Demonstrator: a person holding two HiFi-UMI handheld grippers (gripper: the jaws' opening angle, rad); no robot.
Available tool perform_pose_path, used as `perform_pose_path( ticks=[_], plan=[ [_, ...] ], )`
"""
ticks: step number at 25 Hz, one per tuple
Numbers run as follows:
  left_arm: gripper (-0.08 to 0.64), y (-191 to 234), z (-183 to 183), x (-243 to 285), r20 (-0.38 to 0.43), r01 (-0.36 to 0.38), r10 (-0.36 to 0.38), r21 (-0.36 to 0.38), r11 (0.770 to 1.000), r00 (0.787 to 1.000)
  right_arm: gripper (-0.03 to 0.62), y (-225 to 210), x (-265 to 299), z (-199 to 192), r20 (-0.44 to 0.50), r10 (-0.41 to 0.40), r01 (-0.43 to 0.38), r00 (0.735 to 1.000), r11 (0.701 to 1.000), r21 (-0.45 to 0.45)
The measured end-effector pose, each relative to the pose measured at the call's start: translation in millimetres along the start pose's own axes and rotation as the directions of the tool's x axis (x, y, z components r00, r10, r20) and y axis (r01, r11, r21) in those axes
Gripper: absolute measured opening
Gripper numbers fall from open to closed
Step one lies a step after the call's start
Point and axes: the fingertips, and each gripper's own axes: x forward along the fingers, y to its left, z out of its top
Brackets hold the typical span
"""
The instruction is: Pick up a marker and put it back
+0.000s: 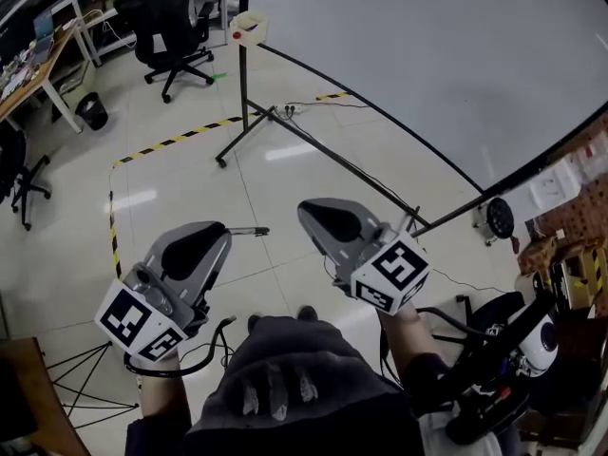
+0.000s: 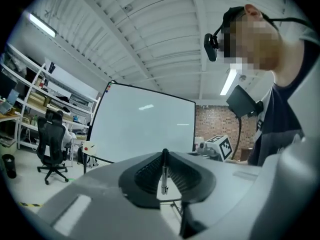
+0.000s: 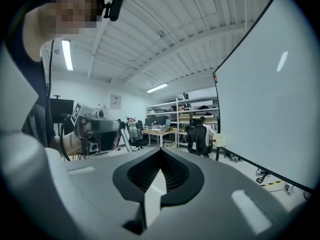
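Observation:
My left gripper [image 1: 224,228] is held at waist height over the floor, shut on a thin dark marker [image 1: 251,230] that sticks out past its tips. In the left gripper view the marker [image 2: 164,173] stands clamped upright between the shut jaws of that gripper [image 2: 164,154]. Just to the right, my right gripper [image 1: 306,207] is shut with nothing in it; the right gripper view shows that gripper [image 3: 161,151] with its jaws closed together. Ahead and to the right stands a large whiteboard [image 1: 427,55], at some distance from both grippers.
A white holder with a red dot [image 1: 249,28] sits on a black stand [image 1: 243,93] by the whiteboard's left edge. A black office chair [image 1: 171,27], a desk [image 1: 33,69] and a bin [image 1: 92,110] are far left. Yellow-black tape [image 1: 176,141] marks the floor. Cables and gear [image 1: 503,350] lie at the right.

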Motion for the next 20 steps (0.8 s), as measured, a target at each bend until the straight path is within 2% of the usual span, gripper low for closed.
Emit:
perform_pose_path(
  ticks=[4,10,16,20],
  plan=[
    [0.044,-21,5,20,0.007,0.023,-0.023,0.008,1.0,1.0,0.002,-10,-24,0,0.001,-0.03,0.03,1.0,1.0,0.01],
    [0.044,-56,1,72,-0.012,0.083,-0.082,0.054,0.995,0.997,0.002,-47,-66,-15,0.013,-0.068,0.067,0.998,0.997,0.045],
    [0.043,-58,2,81,-0.031,0.03,-0.027,0.098,0.995,0.999,0.002,-61,-74,-16,0.028,-0.053,0.052,0.998,0.997,0.054],
    [0.043,-56,4,79,-0.006,0.011,-0.011,0.076,0.997,1.0,0.002,-61,-69,-16,0.025,-0.027,0.026,0.999,0.998,0.058]
  ],
)
